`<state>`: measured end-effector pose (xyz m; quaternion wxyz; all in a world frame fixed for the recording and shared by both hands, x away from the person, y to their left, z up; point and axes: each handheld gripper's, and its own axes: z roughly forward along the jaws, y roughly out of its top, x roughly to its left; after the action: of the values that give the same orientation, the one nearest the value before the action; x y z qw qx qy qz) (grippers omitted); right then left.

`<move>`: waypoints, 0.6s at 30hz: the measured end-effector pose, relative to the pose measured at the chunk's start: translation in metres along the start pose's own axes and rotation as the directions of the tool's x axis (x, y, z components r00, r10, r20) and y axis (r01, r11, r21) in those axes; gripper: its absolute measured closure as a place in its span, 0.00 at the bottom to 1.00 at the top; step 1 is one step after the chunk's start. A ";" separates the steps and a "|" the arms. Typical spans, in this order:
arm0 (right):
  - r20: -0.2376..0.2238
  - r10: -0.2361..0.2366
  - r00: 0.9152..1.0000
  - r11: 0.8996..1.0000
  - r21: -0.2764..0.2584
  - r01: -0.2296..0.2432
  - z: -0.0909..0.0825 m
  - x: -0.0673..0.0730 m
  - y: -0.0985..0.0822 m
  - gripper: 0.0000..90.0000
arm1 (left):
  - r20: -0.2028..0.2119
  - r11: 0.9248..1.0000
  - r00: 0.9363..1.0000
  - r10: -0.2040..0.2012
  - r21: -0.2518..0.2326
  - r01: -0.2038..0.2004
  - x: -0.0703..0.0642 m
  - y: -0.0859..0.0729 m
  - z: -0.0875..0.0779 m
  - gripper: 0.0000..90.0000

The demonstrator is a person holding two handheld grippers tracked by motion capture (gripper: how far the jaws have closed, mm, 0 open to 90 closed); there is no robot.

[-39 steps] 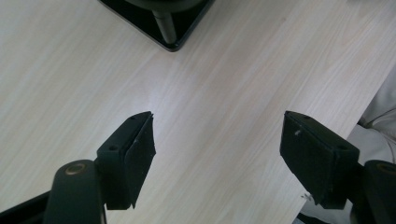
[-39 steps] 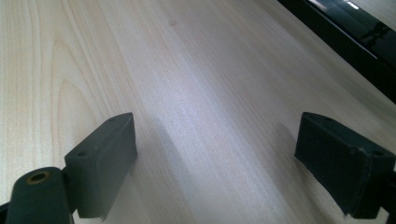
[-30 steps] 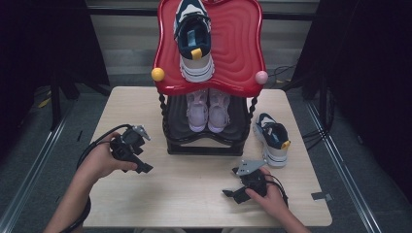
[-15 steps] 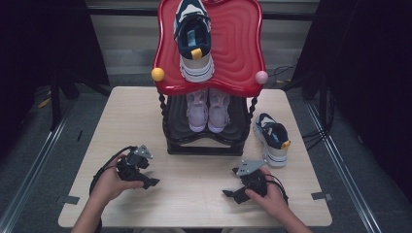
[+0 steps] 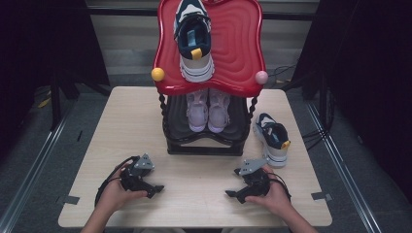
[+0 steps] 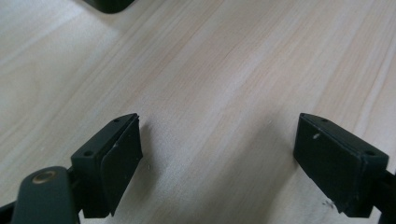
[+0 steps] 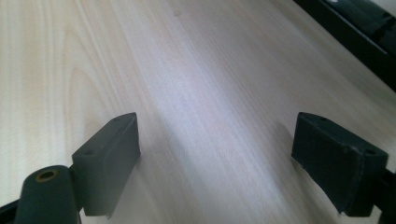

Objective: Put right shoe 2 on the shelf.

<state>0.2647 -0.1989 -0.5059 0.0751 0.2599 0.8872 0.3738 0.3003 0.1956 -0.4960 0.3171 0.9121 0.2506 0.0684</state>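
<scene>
Your right gripper (image 5: 232,193), fingers released like the left gripper's (image 5: 156,188), rests nearer the loose sneaker (image 5: 272,139), which lies lengthwise ahead.

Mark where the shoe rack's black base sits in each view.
High view: black rack base, centre of the picture, under the two pale shoes.
Left gripper view: its dark corner at the top edge, left.
Right gripper view: its dark edge across the top right corner.
Shared landmark: pale wooden table.
</scene>
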 end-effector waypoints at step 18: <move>-0.046 -0.070 0.997 0.988 0.133 0.075 -0.062 -0.024 0.009 0.21 | -0.001 0.991 1.000 0.005 -0.131 -0.005 -0.001 -0.016 0.004 0.06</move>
<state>0.2683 -0.2449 -0.4567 0.0528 0.2242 0.9205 0.3155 0.2944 0.2035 -0.5089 0.3760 0.8900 0.2435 0.0855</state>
